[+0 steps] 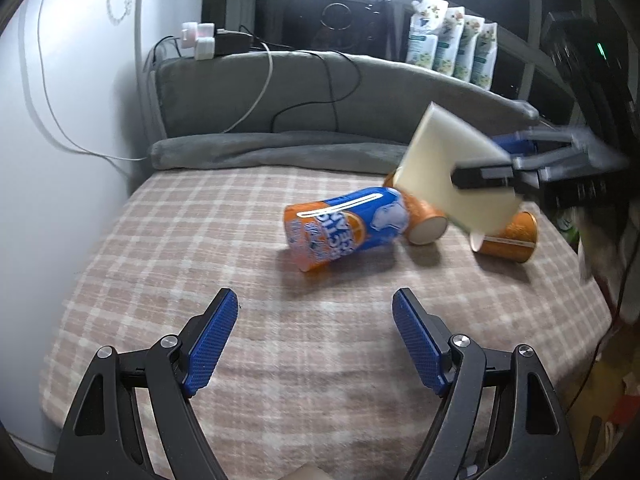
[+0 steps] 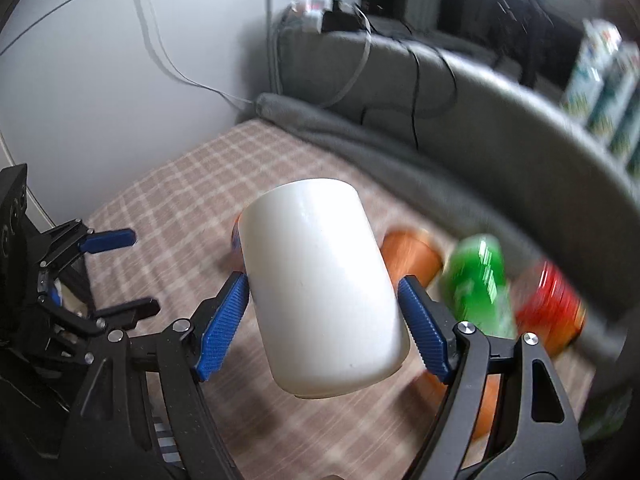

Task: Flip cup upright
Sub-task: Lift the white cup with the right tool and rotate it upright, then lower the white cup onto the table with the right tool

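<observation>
My right gripper (image 2: 324, 284) is shut on a plain white cup (image 2: 320, 284), held tilted above the checked cloth (image 2: 168, 200), its closed base pointing away from the camera. In the left wrist view the same cup (image 1: 448, 168) hangs in the air at the right, pinched by the right gripper (image 1: 476, 164). My left gripper (image 1: 316, 300) is open and empty, low over the cloth (image 1: 200, 248), short of the lying bottle. It shows at the left of the right wrist view (image 2: 124, 268).
A blue and orange bottle (image 1: 344, 232) lies on its side mid-cloth. Two orange cups (image 1: 424, 220) (image 1: 510, 240) lie beside it. A green can (image 2: 480, 280) and a red can (image 2: 552, 304) lie blurred at the right. A grey cushion (image 1: 280, 148) with cables borders the far side.
</observation>
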Motion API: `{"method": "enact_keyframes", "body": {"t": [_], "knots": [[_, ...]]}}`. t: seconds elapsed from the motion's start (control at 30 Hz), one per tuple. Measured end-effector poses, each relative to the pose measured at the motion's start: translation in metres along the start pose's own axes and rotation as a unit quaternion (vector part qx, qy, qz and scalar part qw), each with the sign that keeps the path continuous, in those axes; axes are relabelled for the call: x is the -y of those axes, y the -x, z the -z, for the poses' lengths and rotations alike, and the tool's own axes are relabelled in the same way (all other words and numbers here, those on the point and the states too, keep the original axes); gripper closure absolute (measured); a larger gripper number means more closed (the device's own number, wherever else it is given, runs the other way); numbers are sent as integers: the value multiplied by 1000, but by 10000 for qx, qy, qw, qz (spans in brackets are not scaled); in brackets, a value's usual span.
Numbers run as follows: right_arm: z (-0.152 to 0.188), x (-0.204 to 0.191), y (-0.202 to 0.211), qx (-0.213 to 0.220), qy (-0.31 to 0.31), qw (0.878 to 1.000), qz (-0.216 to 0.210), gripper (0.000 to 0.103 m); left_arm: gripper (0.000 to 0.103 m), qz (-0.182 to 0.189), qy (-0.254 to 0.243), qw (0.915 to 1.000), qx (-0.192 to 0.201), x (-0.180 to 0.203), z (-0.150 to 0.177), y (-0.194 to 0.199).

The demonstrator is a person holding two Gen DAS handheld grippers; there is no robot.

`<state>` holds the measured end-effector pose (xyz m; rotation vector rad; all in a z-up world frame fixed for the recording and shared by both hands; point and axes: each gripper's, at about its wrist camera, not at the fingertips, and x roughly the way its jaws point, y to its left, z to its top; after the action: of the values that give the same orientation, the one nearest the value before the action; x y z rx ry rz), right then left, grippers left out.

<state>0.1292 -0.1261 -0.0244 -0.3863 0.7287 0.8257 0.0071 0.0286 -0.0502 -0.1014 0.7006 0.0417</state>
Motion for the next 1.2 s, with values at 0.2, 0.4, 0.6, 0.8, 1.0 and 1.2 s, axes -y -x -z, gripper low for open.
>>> {"method": "enact_keyframes", "body": {"t": [0.2, 0.4, 0.6, 0.8, 1.0, 1.2], "knots": [[47, 18, -9, -319, -1291, 9911, -74, 24, 23, 389, 96, 9989, -245, 6, 3, -2], [82, 43, -19, -461, -2810, 9581, -296, 24, 23, 620, 197, 9970, -421, 13, 4, -6], [89, 49, -24, -341, -3727, 9260, -485, 24, 23, 815, 275, 9948, -549, 18, 1, -11], [99, 55, -33, -318, -4577, 8864, -623, 24, 23, 1020, 403, 9911, -754, 17, -2, -19], [106, 56, -40, -361, -4838, 8714, -730, 22, 23, 1143, 493, 9883, -885, 14, -6, -26], [103, 60, -27, -211, -4631, 8818, -871, 18, 23, 1350, 546, 9833, -1088, 19, -11, -34]]}}
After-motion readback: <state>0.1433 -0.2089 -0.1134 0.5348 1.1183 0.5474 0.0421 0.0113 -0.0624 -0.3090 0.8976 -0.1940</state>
